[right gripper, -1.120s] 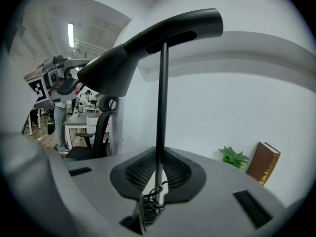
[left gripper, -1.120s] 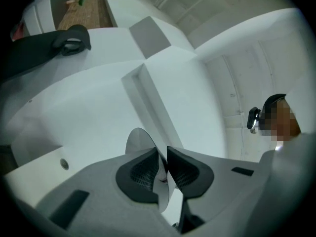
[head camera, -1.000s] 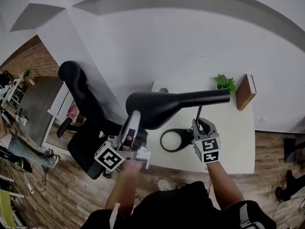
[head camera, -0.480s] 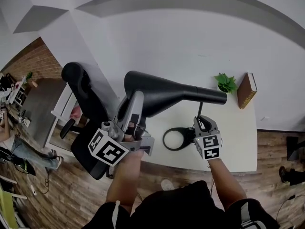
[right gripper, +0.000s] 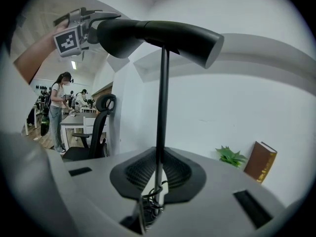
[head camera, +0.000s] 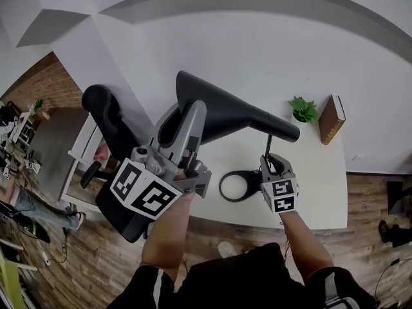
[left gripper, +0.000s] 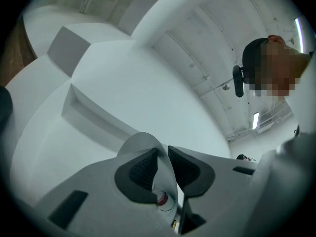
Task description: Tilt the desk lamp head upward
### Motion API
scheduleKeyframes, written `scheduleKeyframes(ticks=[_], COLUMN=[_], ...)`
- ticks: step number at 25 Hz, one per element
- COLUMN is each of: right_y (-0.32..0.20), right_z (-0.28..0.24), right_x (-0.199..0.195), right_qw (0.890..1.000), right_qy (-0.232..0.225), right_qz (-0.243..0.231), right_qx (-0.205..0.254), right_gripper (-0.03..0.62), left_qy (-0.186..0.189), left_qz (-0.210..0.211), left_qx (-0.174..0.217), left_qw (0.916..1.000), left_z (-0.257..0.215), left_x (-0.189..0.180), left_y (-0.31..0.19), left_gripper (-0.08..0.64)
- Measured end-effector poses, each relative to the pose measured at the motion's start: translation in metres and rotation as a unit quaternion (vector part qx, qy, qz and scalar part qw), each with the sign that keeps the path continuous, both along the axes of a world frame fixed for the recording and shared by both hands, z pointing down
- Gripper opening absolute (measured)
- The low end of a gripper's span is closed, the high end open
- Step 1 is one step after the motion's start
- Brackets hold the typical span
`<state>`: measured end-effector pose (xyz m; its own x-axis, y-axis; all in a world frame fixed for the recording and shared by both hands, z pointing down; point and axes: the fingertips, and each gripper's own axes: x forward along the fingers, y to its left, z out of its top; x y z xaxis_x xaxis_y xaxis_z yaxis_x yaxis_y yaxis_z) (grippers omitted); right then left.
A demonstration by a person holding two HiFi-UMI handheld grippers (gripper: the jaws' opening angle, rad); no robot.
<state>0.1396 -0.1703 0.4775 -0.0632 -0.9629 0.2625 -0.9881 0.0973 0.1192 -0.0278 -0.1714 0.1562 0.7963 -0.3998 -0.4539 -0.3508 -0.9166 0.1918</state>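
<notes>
The left tool [left gripper: 164, 157] pinched the lamp head [head camera: 219, 108] by its rim to lever it upward, jaws easing open. The right tool [head camera: 270, 163] clamped the stem [right gripper: 162, 107], steadying the lamp near the bench's [head camera: 322, 192] front edge.

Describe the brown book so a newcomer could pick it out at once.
Find the white desk. At its far right corner, beside the small green plant, stands a book. It alone is brown and flat-sided, unlike the leafy plant and black lamp.

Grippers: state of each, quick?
Left gripper: jaws opening, pads on the rim of the lamp head.
Right gripper: closed on the lamp pole.
</notes>
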Motion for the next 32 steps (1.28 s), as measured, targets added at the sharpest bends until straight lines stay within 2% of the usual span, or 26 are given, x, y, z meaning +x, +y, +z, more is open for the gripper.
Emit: scheduleKeyframes(ticks=[6, 11, 12, 13, 14, 16, 23, 26, 32], right_y=[-0.001, 0.000, 0.000, 0.002, 0.004, 0.010, 0.033, 0.038, 0.043], right_z=[0.000, 0.002, 0.003, 0.002, -0.001, -0.008, -0.032, -0.034, -0.032], right_x=[-0.001, -0.001, -0.002, -0.002, -0.002, 0.000, -0.006, -0.011, -0.012], right_qw=[1.000, 1.000, 0.999, 1.000, 1.000, 1.000, 0.998, 0.998, 0.998], right_qy=[-0.002, 0.009, 0.009, 0.005, -0.002, -0.018, -0.049, -0.049, -0.050], right_qz=[-0.001, -0.017, -0.018, -0.018, -0.016, -0.009, -0.023, -0.037, -0.040], right_qx=[-0.005, -0.022, -0.025, -0.025, -0.021, -0.009, 0.010, 0.007, 0.004], right_gripper=[0.032, 0.041, 0.051, 0.090, 0.126, 0.159, 0.169, 0.170, 0.170], left_qy=[0.011, 0.005, 0.004, 0.002, -0.001, -0.007, -0.006, -0.034, -0.118], left_qz=[-0.003, -0.056, -0.064, -0.071, -0.077, -0.084, -0.121, -0.138, -0.166], left_qx=[0.003, 0.028, 0.028, 0.025, 0.022, 0.015, 0.018, 0.008, -0.032], left_qw=[0.9999, 0.9980, 0.9975, 0.9972, 0.9968, 0.9963, 0.9925, 0.9898, 0.9785], left_z=[0.000, 0.008, 0.011, 0.015, 0.019, 0.029, 0.057, 0.082, 0.150], left_x=[-0.001, -0.004, -0.006, -0.008, -0.011, -0.016, -0.050, -0.060, -0.065], left_y=[-0.002, -0.001, -0.002, -0.003, -0.004, -0.005, 0.006, 0.007, 0.001], left_gripper=[0.064, 0.092, 0.136, 0.218, 0.243, 0.270, 0.285, 0.284, 0.284])
